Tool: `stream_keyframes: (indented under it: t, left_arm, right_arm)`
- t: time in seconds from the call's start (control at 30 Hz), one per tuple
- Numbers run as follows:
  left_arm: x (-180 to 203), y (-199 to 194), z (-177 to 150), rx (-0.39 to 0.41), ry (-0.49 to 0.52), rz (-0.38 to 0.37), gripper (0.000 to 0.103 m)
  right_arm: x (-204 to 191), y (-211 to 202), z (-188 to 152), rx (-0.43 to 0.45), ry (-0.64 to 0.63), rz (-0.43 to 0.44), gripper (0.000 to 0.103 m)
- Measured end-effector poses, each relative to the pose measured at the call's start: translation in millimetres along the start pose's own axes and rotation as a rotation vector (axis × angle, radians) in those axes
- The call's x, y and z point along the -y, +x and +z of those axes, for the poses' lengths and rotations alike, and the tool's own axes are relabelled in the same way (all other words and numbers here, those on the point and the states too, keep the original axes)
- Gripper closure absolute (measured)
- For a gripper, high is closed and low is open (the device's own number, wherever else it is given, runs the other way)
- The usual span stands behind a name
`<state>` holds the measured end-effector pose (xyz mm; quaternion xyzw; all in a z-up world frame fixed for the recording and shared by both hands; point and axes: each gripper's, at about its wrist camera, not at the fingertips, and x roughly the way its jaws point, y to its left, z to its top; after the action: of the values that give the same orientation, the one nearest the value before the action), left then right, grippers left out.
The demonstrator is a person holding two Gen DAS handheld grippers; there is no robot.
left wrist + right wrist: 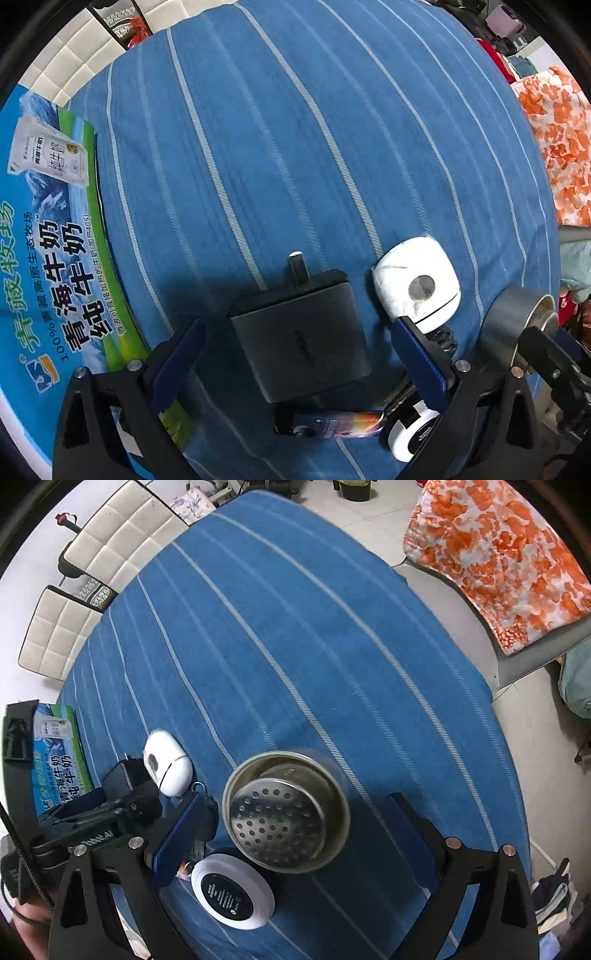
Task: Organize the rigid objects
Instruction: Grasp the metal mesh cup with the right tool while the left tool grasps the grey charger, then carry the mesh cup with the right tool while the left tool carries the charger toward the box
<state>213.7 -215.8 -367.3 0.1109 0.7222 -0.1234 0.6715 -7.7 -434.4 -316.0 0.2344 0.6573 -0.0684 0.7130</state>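
Left wrist view: the round white disc with a black centre [408, 435] is largely hidden behind the left claw's blue finger pad [421, 362]. The blue printed milk carton [40, 280] is cut off at the left edge. The small colourful wrapped packet [332, 424] bears print too small to read.

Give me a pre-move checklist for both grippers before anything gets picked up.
1. Left gripper open around the black charger: ok.
2. Fingers touching the charger: not ok, gaps on both sides.
3. Right gripper open around the metal cup: ok.
4. Cup sharp and at rest: cannot tell, its rim is blurred.
5. White round device clear of the left fingers: not ok, one finger overlaps it.
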Motion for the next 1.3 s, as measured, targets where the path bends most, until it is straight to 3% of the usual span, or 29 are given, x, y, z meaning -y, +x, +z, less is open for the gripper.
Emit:
stream_keyframes:
  t: [0.1,0.13,0.2,0.43,0.6,0.63,0.67,0.77,0.9,1.07,1.3]
  left_arm:
    - [0.5,0.5,-1.0,-0.002,0.02,0.006,0.003]
    - [3.1,2.3,-0.9,-0.004,0.024,0.009,0.013]
    - [3.5,7.2,-4.4,-0.019,0.028,0.001,0.023]
    - [22.0,13.4,-10.1,0.023,0.035,0.028,0.026]
    - [22.1,9.1,-2.2,0.054,0.048,0.032,0.041]
    - [20.5,8.1,-2.5,0.054,0.046,0.029,0.042]
    - [20.5,6.5,-3.2,0.054,0.042,0.025,0.042]
    - [17.9,1.7,-6.8,0.049,0.038,0.027,0.044]
    - [18.5,-4.0,-16.4,0.072,0.1,0.084,0.044]
    - [20.3,-18.9,-35.9,0.085,0.092,0.048,0.044]
    - [21.7,-58.8,-57.1,0.178,0.137,0.053,0.045]
  right_arm:
    - [-5.4,5.9,3.2,-0.015,-0.004,-0.001,0.004]
    - [-6.4,8.2,4.8,-0.019,-0.004,-0.001,0.004]
    - [-9.7,11.9,5.1,-0.028,-0.005,-0.003,0.004]
    - [-16.7,22.3,7.2,-0.04,-0.016,-0.049,0.005]
    - [-14.8,31.9,9.9,-0.057,0.008,-0.107,0.018]
    - [-13.2,34.9,10.3,-0.063,0.02,-0.13,0.027]
    - [-11.7,36.2,10.0,-0.064,0.025,-0.14,0.028]
    - [-13.7,34.8,9.1,-0.052,0.018,-0.155,0.028]
    - [-19.5,32.7,3.0,-0.043,-0.008,-0.176,0.028]
    - [-20.9,29.7,-7.9,-0.076,-0.011,-0.149,0.029]
    - [-27.6,6.5,-24.9,-0.053,-0.049,-0.159,0.029]
